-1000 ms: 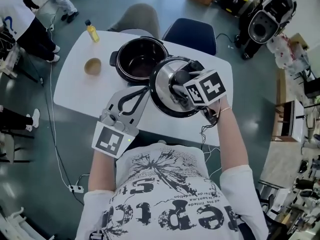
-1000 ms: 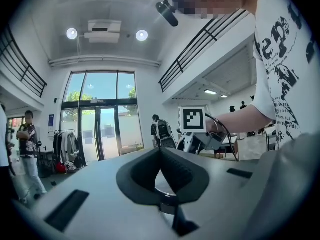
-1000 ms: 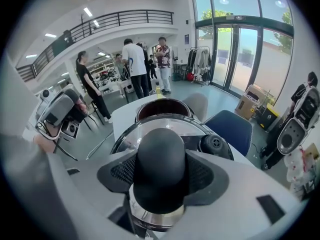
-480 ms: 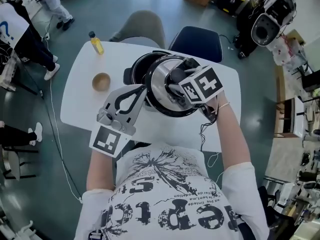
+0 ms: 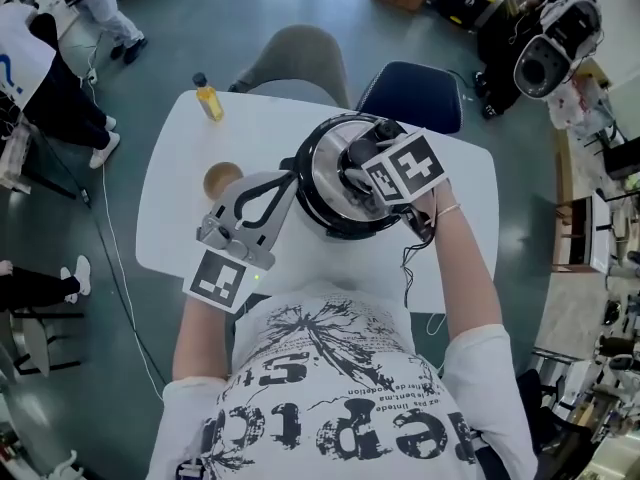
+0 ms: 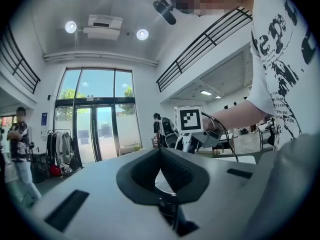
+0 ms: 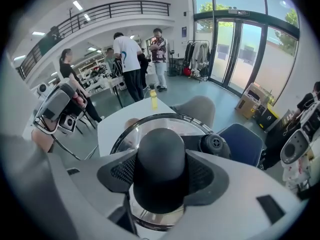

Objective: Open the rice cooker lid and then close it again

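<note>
Now | right gripper (image 5: 362,173): jaws held the black knob (image 7: 161,159) of the lid (image 5: 335,196) | lid: was over the rice cooker (image 5: 306,164) on the white worktop (image 5: 185,223) | left gripper (image 5: 286,178): jaws were together and empty, just beside the rice cooker.
</note>
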Motion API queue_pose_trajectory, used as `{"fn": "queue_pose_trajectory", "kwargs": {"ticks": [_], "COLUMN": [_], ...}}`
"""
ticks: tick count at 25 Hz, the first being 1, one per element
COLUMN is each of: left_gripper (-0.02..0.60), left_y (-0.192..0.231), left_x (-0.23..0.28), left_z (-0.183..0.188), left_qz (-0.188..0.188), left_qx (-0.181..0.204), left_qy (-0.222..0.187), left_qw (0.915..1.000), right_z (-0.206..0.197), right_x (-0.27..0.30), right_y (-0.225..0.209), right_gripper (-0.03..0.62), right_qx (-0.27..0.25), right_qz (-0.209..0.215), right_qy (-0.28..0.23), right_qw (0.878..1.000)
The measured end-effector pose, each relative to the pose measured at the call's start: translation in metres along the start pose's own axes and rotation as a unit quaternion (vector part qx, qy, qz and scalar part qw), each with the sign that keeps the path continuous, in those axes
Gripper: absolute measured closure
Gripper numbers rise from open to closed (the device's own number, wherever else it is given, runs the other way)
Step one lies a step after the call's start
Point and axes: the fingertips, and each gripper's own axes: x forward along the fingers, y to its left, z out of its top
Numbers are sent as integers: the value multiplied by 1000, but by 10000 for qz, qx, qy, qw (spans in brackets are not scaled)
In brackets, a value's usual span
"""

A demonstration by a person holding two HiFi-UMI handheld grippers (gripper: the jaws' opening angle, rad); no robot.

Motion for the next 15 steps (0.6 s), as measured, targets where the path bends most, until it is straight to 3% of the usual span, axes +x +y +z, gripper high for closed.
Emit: {"fn": "queue_pose_trajectory", "kwargs": {"ticks": [3,15], "left_gripper": [568,568], "left_y": [17,24], "left_x": [0,5], "left_z": [-5,-17], "left_qz": [-32,-415], "left_qx": [-202,17], "left_qy": [-97,78], "left_qw": [9997,9991], "right_z": [7,3], "right_x": [12,26], "right_y": [-1,-2], "right_gripper": [301,299], "right_qx": [102,458], "right_qz": [-48,-67], "right_qy": [85,198], "right_qw": [9999,9987]}}
